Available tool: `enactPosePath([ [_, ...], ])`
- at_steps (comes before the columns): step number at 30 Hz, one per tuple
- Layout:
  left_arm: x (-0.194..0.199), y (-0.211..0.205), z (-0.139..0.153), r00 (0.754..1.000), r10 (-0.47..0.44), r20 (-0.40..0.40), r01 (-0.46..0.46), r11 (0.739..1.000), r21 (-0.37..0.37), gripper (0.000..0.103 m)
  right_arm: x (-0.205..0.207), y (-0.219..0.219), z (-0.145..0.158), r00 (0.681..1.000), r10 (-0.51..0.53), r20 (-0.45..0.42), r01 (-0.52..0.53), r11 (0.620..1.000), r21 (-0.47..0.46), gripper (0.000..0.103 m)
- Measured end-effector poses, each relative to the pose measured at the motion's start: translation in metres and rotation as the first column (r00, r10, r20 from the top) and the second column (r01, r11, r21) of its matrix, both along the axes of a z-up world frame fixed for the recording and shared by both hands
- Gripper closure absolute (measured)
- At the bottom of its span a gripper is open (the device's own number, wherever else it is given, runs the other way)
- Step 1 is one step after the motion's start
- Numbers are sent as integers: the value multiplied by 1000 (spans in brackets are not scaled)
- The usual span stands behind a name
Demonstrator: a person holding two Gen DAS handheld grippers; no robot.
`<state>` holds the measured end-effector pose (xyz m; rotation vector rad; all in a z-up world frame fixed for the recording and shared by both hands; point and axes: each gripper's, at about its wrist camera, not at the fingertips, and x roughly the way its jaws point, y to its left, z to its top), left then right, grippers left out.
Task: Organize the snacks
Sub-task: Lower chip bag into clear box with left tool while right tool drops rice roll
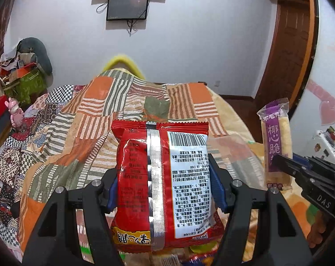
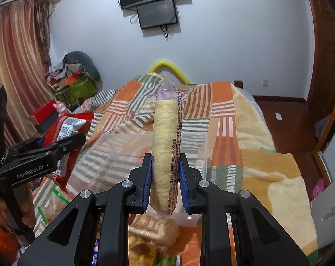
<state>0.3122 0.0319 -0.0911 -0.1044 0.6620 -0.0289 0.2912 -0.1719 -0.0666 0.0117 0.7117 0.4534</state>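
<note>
My left gripper [image 1: 163, 177] is shut on a red snack bag [image 1: 160, 177], held upright with its printed back and barcode facing the camera. My right gripper [image 2: 165, 170] is shut on a long yellow wafer roll in a clear and purple wrapper [image 2: 167, 146], held upright above the bed. The same roll [image 1: 277, 141] and the right gripper [image 1: 285, 161] show at the right of the left wrist view. The red bag [image 2: 67, 130] and the left gripper [image 2: 63, 141] show at the left of the right wrist view. A clear plastic bin [image 2: 198, 153] lies on the bed beyond both grippers.
A patchwork quilt [image 1: 83, 133] covers the bed. More snack packets [image 2: 149, 232] lie below the grippers. A cluttered pile [image 1: 23, 71] and a red box [image 2: 45, 113] stand at the left. Two screens [image 1: 127, 6] hang on the far wall. A wooden door [image 1: 293, 51] is at the right.
</note>
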Motion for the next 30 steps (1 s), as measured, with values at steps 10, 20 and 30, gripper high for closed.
enactPosePath([
  [10,43,-7,-32,994,-9,-110,11,1000,22,37,20,11,-24,995,10,-102,-14,999,-32,82],
  [20,55,-19,-46,980,-50,-194,58,998,33,34,21,19,-32,987,38,-154,-49,996,-69,82],
  [30,28,-12,-19,991,-32,-130,36,999,26,20,9,7,-12,991,37,-126,-43,998,-42,80],
])
